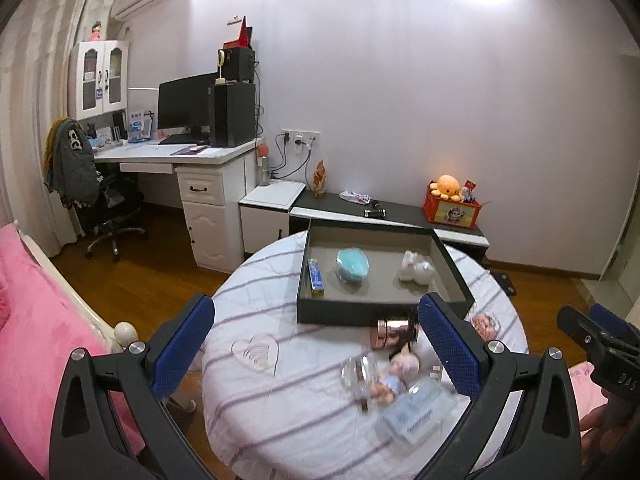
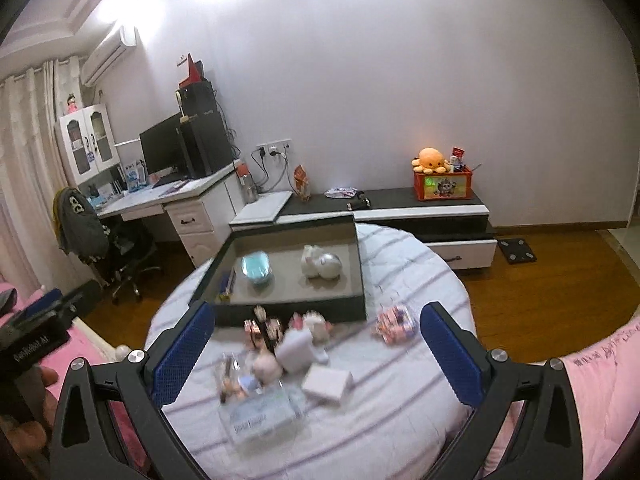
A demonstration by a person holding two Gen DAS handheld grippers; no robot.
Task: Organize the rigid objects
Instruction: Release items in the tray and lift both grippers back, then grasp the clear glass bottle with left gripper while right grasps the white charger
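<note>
The left gripper (image 1: 316, 350), with black arms and blue textured pads, is held level above the near edge of a round table covered in a white cloth with lilac stripes (image 1: 280, 292). Its jaws stand wide apart with nothing between them. The right gripper (image 2: 316, 352), of the same make, hangs over the same table from slightly further right, jaws equally spread and empty; each gripper shows at the edge of the other's view.

A shallow black rectangular tray with a grey floor (image 1: 380, 312) sits on the far half of the table, its long axis running left to right. Inside lie a slim blue and yellow box (image 1: 316, 278) pointing toward the far wall, a teal oval case (image 1: 352, 266) and a small white plush animal (image 1: 416, 270), all apart from one another.

On the cloth in front of the tray lies a blurred cluster: a small doll with dark hair (image 1: 396, 368), a clear plastic packet with printed text (image 2: 260, 416), a flat white square box (image 2: 327, 385) and a pink patterned packet (image 2: 394, 322) off to the right.
</note>
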